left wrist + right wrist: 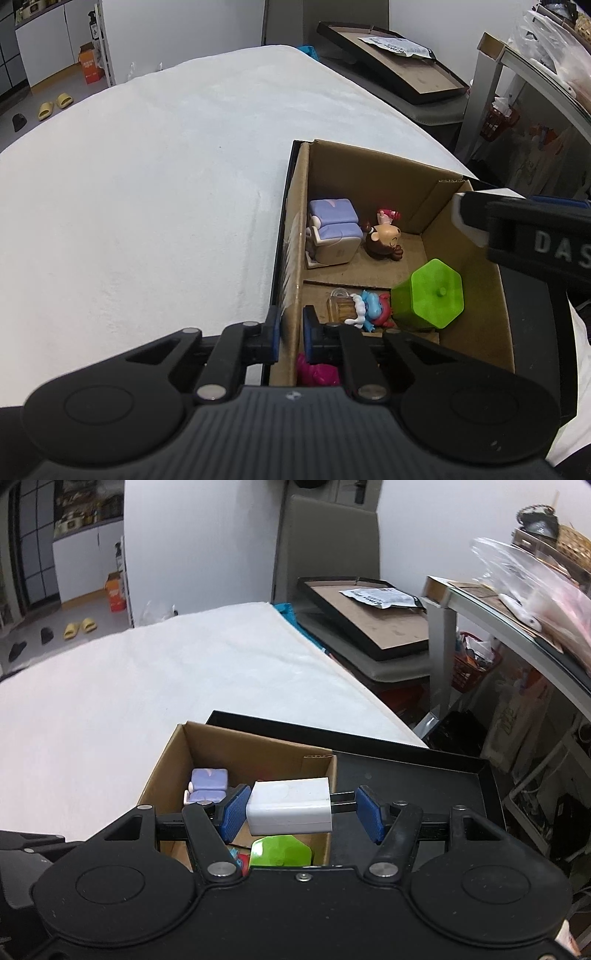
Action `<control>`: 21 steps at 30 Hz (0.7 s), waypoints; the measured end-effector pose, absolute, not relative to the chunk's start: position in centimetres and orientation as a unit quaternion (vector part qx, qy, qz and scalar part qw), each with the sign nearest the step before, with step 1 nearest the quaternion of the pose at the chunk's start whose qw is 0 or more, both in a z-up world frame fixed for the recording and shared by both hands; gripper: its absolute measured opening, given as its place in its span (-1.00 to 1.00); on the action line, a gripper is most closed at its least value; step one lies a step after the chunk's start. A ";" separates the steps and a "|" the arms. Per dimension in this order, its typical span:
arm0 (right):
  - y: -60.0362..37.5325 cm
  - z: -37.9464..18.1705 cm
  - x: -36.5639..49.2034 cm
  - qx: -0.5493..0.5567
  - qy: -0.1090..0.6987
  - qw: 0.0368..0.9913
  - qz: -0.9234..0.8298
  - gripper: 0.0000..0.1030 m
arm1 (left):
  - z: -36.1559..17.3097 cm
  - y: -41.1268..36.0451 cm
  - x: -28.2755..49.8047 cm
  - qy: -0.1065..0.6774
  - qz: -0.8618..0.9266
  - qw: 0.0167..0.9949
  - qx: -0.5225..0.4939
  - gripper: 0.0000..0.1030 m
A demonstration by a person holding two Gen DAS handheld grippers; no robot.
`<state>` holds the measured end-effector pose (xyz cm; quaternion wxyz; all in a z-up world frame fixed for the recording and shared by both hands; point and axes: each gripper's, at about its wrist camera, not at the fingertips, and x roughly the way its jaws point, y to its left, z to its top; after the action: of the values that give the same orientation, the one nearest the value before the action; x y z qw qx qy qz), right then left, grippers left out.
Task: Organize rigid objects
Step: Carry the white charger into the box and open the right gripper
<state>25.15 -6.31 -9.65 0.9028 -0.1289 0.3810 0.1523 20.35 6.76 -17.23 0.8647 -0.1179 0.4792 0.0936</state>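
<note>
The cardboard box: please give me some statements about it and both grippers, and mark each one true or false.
1. The left gripper is shut on the wall of the cardboard box. True.
2. The right gripper holds a green block. False: it holds a white charger.
3. The green block lies inside the box. True.
4. The box is empty. False: it holds toys, such as a blue figure.
5. The box stands on the floor. False: it stands on the white table.

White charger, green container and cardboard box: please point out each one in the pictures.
white charger point(290, 805), right wrist view, on its front face.
green container point(430, 297), left wrist view, on its hexagonal top.
cardboard box point(295, 236), left wrist view, on its left wall.
</note>
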 end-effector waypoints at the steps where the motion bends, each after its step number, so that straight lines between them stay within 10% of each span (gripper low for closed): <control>1: -6.1 -9.7 25.2 -0.132 0.381 0.902 0.155 0.19 | -17.2 6.8 20.4 0.479 0.093 0.865 -0.119 -0.78; 21: -10.7 -7.6 26.4 -0.105 0.390 0.906 0.130 0.46 | -16.3 6.9 20.2 0.469 0.093 0.868 -0.130 -0.76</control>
<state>26.40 -10.67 -7.60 0.9055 -0.1051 0.3901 0.1298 20.20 6.86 -16.28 0.8684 -0.1301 0.4693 0.0933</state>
